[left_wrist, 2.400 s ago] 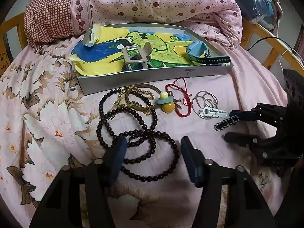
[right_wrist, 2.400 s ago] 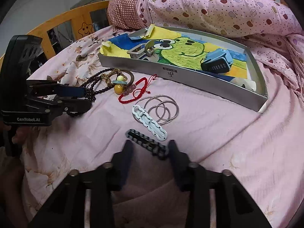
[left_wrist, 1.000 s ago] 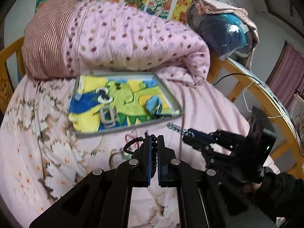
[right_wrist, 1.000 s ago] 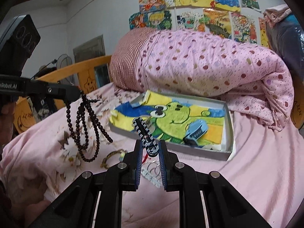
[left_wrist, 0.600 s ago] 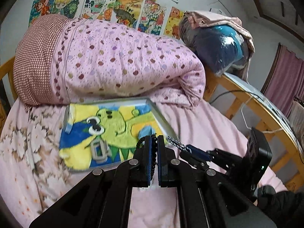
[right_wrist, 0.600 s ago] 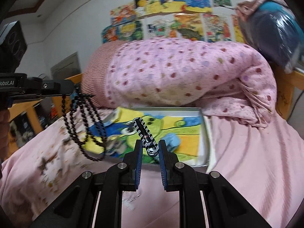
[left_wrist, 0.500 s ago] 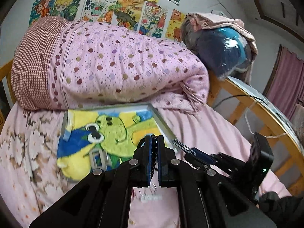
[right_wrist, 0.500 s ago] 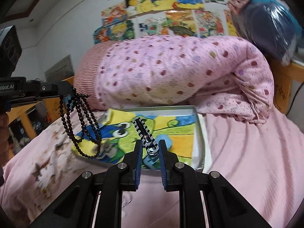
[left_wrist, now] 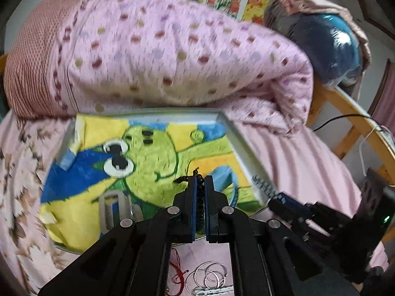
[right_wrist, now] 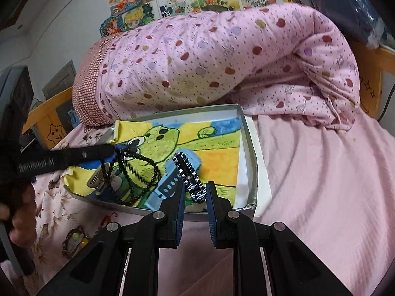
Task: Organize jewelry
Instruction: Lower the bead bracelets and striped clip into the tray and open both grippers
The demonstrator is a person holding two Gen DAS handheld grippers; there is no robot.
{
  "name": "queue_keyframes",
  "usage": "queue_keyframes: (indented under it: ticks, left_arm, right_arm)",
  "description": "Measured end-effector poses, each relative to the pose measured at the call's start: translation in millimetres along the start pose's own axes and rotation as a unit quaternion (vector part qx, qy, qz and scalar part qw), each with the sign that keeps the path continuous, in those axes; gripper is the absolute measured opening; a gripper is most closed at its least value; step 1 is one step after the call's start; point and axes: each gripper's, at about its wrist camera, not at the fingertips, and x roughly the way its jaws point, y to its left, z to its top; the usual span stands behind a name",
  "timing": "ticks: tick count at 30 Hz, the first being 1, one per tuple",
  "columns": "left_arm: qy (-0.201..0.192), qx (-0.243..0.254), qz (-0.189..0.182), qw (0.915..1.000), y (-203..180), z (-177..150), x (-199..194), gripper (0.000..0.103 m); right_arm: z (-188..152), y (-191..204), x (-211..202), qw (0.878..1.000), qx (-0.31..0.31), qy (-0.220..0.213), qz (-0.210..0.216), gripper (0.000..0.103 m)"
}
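- grippers: two. the left gripper [left_wrist: 200,192] is clamped tight on one string of dark round beads [right_wrist: 138,170], whose loops hang over the tray [right_wrist: 251,162], above the frog drawing [left_wrist: 148,153].
- the right gripper [right_wrist: 195,194] pinches one black-and-white striped clip [right_wrist: 188,175] by its near end; its long axis slants up and away, over the tray's near right corner.
- inside the tray: one blue watch [right_wrist: 170,180] and one grey clasp [left_wrist: 111,209].
- just in front of the tray, on the pink sheet [right_wrist: 321,172]: four silver rings [left_wrist: 207,276], one red cord [left_wrist: 179,273], one white clip [left_wrist: 214,289].
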Motion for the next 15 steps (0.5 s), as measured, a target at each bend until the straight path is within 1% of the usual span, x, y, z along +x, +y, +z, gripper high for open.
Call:
queue_keyframes:
  ticks: [5, 8, 15]
  left_arm:
    - [0.025, -0.004, 0.008, 0.9996, 6, -11, 19, 0.003]
    - [0.047, -0.014, 0.012, 0.9987, 11, -18, 31, 0.003]
    - [0.068, -0.033, 0.019, 0.9970, 17, -31, 41, 0.003]
  right_arm:
    - [-3, -4, 11, 1.000, 0.010, 0.019, 0.001, 0.016]
    - [-5, -3, 13, 1.000, 0.008, 0.025, 0.003, 0.016]
    - [-5, -6, 16, 1.000, 0.012, 0.029, -0.004, 0.017]
